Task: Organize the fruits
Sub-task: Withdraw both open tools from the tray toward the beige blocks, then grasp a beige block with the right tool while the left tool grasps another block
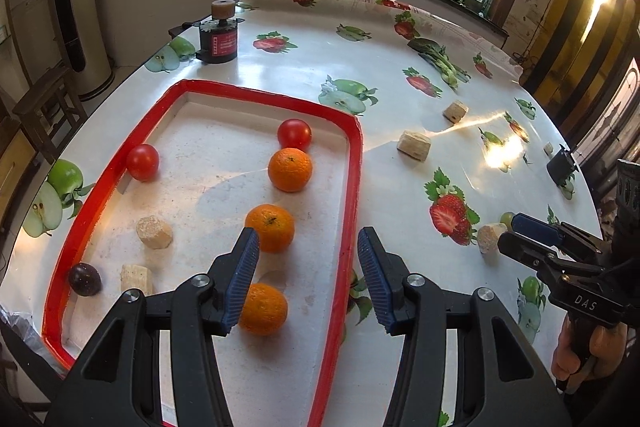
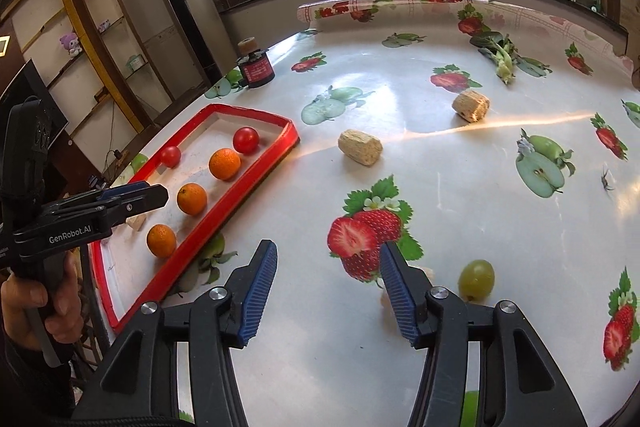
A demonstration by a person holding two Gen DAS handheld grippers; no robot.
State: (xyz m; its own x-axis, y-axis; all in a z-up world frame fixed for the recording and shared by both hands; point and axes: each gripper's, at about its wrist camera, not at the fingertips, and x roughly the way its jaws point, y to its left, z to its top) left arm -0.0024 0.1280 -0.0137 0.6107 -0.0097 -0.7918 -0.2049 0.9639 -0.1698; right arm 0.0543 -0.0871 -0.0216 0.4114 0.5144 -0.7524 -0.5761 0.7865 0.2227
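- A red-rimmed tray (image 1: 354, 187) sits on a table (image 2: 460, 195) covered in a fruit-print cloth. It appears to be the collecting place for the fruit.
- Inside the tray lie three oranges in a loose line; the middle orange (image 1: 270, 227) sits between the other two. There are also two tomatoes, one (image 1: 295, 134) touching the far orange, and a dark plum (image 1: 84, 279) in the near left corner.
- Two pale cork-like blocks also lie in the tray, and more are scattered on the cloth; the reason is unclear.
- The left claw (image 1: 308, 255) hovers over the tray's right side, jaws spread wide and holding nothing.
- The right claw (image 2: 328, 267) is also spread wide and empty, low over the cloth.
- A green grape (image 2: 476, 279) lies outside the tray, just right of the right claw, probably the next fruit to collect.
- A pale lump (image 2: 427, 273) beside the grape is mostly hidden behind the right claw's finger.
- Printed fruit on the cloth can be mistaken for real fruit.
- The tray's near edge is cut off by the left claw.
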